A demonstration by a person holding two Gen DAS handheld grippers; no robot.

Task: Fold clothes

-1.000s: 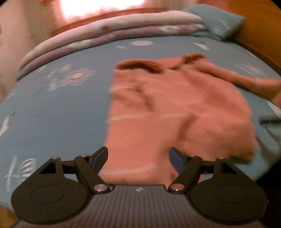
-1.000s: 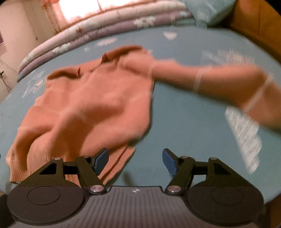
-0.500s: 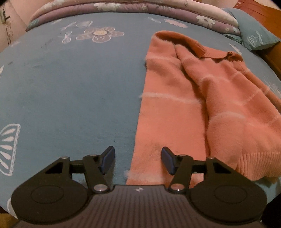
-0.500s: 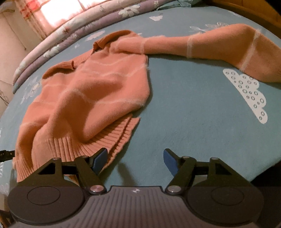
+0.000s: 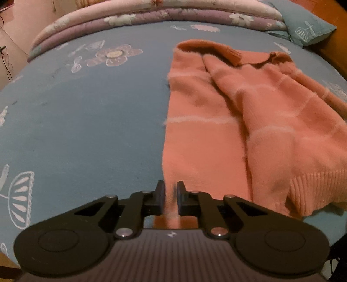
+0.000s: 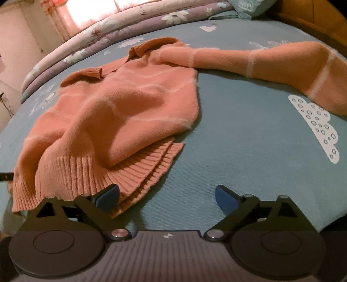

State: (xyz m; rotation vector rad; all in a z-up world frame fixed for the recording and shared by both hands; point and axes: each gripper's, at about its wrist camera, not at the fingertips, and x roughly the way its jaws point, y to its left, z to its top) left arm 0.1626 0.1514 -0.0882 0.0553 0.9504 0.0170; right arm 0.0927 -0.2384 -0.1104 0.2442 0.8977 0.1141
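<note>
An orange knit sweater (image 5: pixel 206 130) with thin white stripes lies rumpled on the blue bed sheet (image 5: pixel 86 119), collar at the far end. My left gripper (image 5: pixel 170 195) is shut on the near edge of the sweater's left side, and orange fabric shows pinched between its pads. In the right wrist view the sweater (image 6: pixel 130 108) has one sleeve (image 6: pixel 260 58) stretched out to the right. My right gripper (image 6: pixel 167 195) hangs low over the sheet with its jaws opening wide. Its left finger is above the ribbed hem (image 6: pixel 130 173), and only bare sheet lies between the fingers.
Folded floral quilts (image 5: pixel 151 15) are stacked along the far side of the bed. A blue pillow (image 5: pixel 303 28) sits at the far right, next to a wooden headboard (image 6: pixel 314 19). The bed's near edge drops off just below both grippers.
The left gripper came down onto the sweater's near edge and shut on it. The right gripper's jaws spread wider and it moved closer to the ribbed hem.
</note>
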